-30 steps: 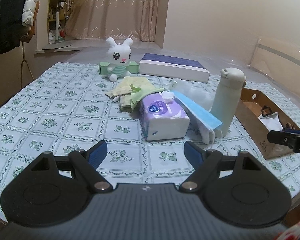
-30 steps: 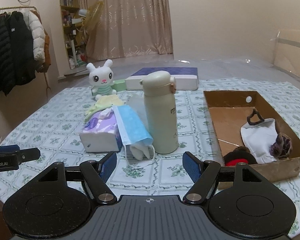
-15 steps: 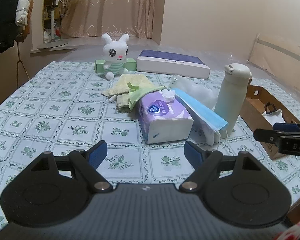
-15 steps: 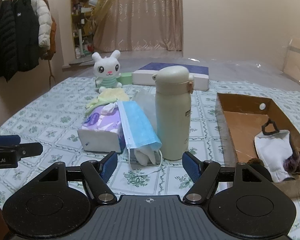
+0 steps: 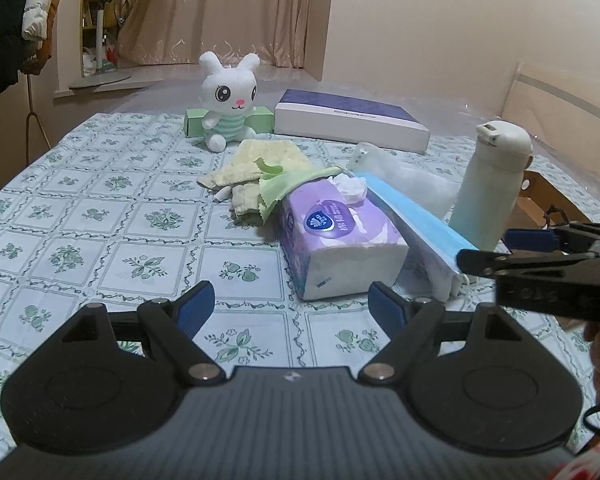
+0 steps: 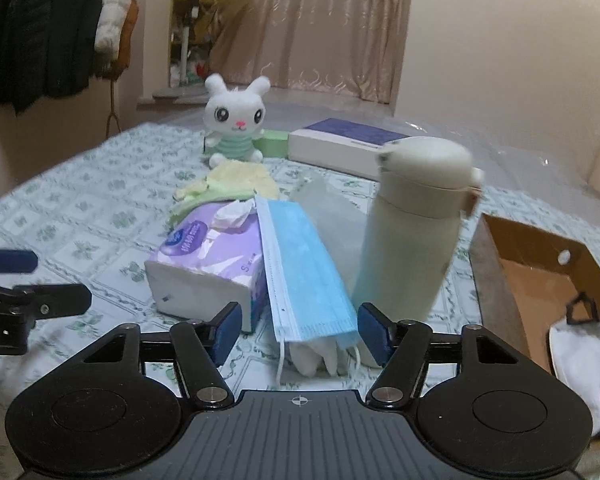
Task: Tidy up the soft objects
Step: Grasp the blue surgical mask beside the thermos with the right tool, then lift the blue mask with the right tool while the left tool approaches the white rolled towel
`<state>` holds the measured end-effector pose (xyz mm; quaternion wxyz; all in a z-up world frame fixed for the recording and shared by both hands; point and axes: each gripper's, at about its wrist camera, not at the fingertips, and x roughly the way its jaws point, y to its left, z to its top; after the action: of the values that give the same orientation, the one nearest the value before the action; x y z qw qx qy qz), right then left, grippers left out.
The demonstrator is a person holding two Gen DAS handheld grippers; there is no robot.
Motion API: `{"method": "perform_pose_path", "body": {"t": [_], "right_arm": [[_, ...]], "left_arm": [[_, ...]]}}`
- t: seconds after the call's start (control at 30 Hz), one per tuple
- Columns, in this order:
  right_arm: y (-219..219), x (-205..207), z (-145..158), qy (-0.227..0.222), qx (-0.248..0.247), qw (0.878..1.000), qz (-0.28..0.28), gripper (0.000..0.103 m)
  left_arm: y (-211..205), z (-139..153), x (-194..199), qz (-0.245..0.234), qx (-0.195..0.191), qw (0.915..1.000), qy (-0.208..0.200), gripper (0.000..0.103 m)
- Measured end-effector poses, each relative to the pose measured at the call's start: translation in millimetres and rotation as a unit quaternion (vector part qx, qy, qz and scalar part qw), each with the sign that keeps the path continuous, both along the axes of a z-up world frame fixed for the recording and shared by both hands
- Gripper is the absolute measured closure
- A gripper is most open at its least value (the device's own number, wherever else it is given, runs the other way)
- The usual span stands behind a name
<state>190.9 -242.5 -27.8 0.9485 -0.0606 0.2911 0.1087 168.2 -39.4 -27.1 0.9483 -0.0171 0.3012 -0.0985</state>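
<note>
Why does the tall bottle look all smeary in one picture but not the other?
In the right wrist view the thermos bottle is smeared by motion blur, and so is the cardboard box. In the left wrist view the bottle looks sharp. Both fisheye views bend the tablecloth lines.

Right gripper point(image 6: 293, 330) now nearer the blue face mask point(image 6: 304, 276), left gripper point(image 5: 291, 307) closer toward the tissue pack point(image 5: 340, 240) at 12 o'clock

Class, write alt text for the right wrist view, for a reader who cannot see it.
An open right hand-held gripper faces a blue face mask leaning on a purple tissue pack, beside a cream flask. A plush rabbit sits behind; a cardboard box lies right.
</note>
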Motion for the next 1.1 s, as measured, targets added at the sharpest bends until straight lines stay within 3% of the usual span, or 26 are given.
{"method": "perform_pose_path", "body": {"t": [0.3,0.57,0.8,0.97,1.1], "right_arm": [[33,37,-25,-0.004,-0.089,0.996,0.007,0.059],[39,41,-33,-0.013,-0.120,0.993,-0.010,0.102],[31,22,-13,-0.024,-0.091,0.995,-0.015,0.103],[7,0,2,0.011,-0.027,0.999,-0.035,0.103],[-10,-26,6,0.037,-0.004,0.998,-0.042,0.103]], "left_arm": [[6,-16,19,0.003,-0.013,0.9998,0.015,0.021],[12,-27,21,0.007,-0.021,0.9994,0.028,0.021],[11,-24,14,0.008,-0.027,0.9993,0.026,0.021],[6,-15,5,0.002,-0.027,0.9995,0.016,0.021],[0,-9,-2,-0.004,-0.029,0.9995,0.010,0.021]]}}
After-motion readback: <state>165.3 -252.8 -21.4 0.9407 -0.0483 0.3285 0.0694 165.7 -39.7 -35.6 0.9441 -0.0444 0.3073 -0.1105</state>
